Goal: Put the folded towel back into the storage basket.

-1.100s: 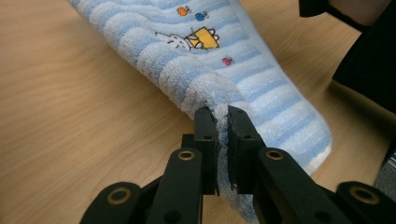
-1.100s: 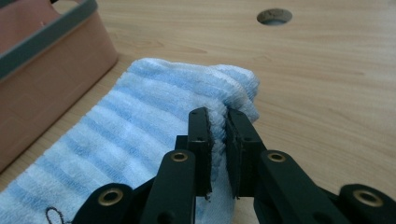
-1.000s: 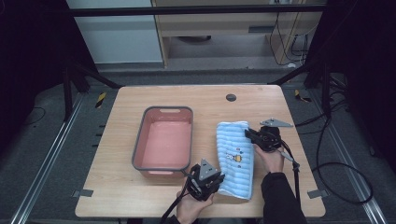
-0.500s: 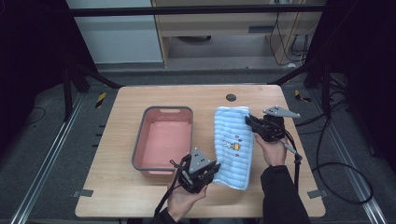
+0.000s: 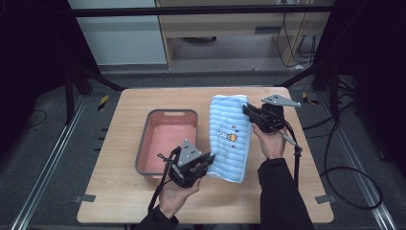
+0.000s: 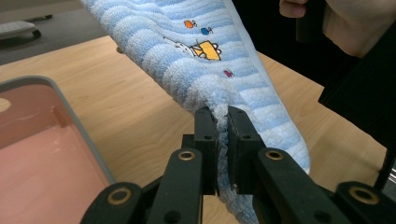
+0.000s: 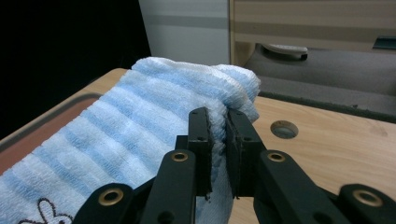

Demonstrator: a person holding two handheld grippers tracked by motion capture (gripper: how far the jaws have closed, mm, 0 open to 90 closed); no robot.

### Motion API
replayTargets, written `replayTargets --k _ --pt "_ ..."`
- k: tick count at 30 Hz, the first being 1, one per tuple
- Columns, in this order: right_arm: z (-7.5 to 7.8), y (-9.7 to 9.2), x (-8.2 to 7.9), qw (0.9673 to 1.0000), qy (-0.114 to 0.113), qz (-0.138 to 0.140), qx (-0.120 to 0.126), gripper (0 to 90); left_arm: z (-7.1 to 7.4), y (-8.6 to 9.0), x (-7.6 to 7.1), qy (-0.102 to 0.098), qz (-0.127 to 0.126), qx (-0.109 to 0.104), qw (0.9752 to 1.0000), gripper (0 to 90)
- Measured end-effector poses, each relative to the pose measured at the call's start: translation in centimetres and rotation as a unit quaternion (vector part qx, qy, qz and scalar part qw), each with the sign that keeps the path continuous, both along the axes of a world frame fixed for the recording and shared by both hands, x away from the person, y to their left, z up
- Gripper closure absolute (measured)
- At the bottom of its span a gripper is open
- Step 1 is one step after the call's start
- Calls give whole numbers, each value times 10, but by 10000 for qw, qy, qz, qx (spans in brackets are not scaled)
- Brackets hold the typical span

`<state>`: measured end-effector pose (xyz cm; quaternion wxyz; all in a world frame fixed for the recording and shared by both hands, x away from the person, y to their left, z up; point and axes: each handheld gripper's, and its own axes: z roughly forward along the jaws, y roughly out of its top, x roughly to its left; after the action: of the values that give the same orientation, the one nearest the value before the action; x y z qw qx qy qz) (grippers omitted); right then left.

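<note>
Dark floor and black frame rails surround the wooden table [image 5: 119,143], with a pale cabinet and a low shelf unit at the back. On the table, left of centre, sits a grey-rimmed tub [image 5: 143,148] with a pink inside. Just to its right lies the towel [image 5: 230,143], blue and white striped with a small rabbit and yellow figure stitched on it, stretched lengthwise from the far side toward the person.

Compared with a second ago, the towel has shifted away from the person: its far end now sits close to the table's back edge, and its near end no longer reaches the front edge. It also lies more slanted, with the near end pulled toward the tub.

The right hand-held gripper [image 5: 249,111] has gone farther up the table with the towel's far right corner; in the right gripper view its jaws are pressed together on a bunched fold of towel [image 7: 154,130]. The left hand-held gripper [image 5: 207,162] has moved from the front edge to just beside the tub's near right corner, and in the left gripper view its jaws are clamped on the towel's [image 6: 187,56] near corner, which is lifted off the table. A round hole [image 7: 284,129] shows in the tabletop beyond the right gripper.
</note>
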<state>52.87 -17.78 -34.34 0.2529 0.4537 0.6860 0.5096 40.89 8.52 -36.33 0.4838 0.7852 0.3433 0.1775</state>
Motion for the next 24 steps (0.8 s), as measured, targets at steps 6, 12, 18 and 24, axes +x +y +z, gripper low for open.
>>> replayTargets --k 6,12,18,24 --pt "12 16 5 9999 -123 42 37 815 11 15 6 -112 125 46 9998 839" --pt "22 32 11 9997 -184 116 80 815 20 34 8 -215 267 -22 9994 838" --pt "33 49 17 9995 -244 211 69 815 25 48 11 -262 402 -62 9988 838" --pt "38 70 24 9991 -279 321 37 815 28 65 11 -311 520 -44 9982 839"
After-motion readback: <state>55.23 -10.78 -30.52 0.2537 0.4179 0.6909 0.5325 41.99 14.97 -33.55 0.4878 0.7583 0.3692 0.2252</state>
